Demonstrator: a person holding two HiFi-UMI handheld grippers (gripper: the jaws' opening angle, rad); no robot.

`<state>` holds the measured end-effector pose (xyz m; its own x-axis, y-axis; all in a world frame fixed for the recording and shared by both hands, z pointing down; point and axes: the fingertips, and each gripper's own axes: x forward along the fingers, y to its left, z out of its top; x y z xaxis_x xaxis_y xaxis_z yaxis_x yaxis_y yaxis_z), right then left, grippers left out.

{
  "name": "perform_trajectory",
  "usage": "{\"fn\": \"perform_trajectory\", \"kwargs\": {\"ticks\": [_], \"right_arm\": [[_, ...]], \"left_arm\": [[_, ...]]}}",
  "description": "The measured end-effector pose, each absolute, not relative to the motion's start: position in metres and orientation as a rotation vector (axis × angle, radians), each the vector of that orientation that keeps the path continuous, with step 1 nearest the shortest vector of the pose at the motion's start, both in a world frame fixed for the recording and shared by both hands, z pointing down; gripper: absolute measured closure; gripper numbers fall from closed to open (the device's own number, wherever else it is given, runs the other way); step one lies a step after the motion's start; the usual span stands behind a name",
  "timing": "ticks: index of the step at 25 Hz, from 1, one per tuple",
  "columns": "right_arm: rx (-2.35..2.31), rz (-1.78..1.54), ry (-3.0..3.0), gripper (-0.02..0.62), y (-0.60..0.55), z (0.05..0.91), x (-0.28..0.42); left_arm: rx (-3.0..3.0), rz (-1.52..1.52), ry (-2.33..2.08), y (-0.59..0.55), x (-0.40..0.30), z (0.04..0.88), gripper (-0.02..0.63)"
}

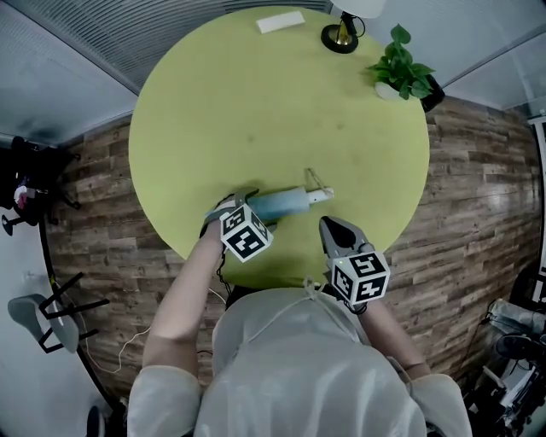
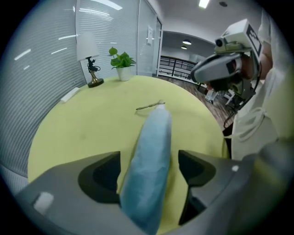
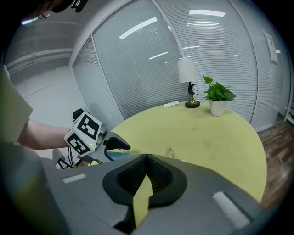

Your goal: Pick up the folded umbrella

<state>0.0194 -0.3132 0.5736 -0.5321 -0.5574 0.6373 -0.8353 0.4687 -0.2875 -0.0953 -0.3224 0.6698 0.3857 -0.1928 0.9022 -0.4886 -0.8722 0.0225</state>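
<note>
The folded umbrella point(image 1: 286, 203), in a light blue sleeve with a pale handle end and a thin strap, lies on the round yellow-green table point(image 1: 256, 102) near its front edge. My left gripper point(image 1: 241, 205) points down over the umbrella's left end. In the left gripper view the jaws of the left gripper point(image 2: 149, 156) stand open on either side of the blue umbrella point(image 2: 151, 137), with a gap showing on the right side. My right gripper point(image 1: 329, 225) hovers shut and empty to the right of the umbrella, near the table edge; its tips point(image 3: 147, 158) meet.
At the far side of the table stand a lamp point(image 1: 341, 34), a potted plant point(image 1: 401, 70) and a flat white object point(image 1: 280, 22). Wood floor surrounds the table. A chair point(image 1: 43, 316) stands at the left.
</note>
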Motion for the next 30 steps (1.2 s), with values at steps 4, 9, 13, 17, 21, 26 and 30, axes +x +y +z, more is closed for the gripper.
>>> {"fn": "perform_trajectory", "kwargs": {"ticks": [4,9,13,17,21,26,30], "right_arm": [[1.169,0.802,-2.259,0.595,-0.318,0.572,0.015],[1.18,0.805,-2.256,0.595,-0.319,0.572,0.014],[1.186,0.805,-2.249,0.595,-0.322,0.573,0.016],[1.198,0.804,-2.247,0.595,-0.325,0.573,0.018],[1.212,0.796,-2.247,0.595,-0.323,0.569,0.017],[1.227,0.76,-2.274,0.595,-0.324,0.555,0.016],[1.244,0.731,-2.288,0.595,-0.322,0.543,0.017]], "left_arm": [[2.338,1.555,-0.512,-0.324,-0.092,0.689,0.207],[2.329,1.751,-0.452,-0.325,-0.098,0.713,0.242],[2.317,1.696,-0.383,-0.329,-0.099,0.72,0.211],[2.337,1.659,-0.364,-0.332,-0.098,0.72,0.204],[2.352,1.627,-0.388,-0.33,-0.099,0.718,0.21],[2.356,1.614,-0.45,-0.326,-0.098,0.714,0.281],[2.346,1.627,-0.478,-0.32,-0.099,0.713,0.31]]}}
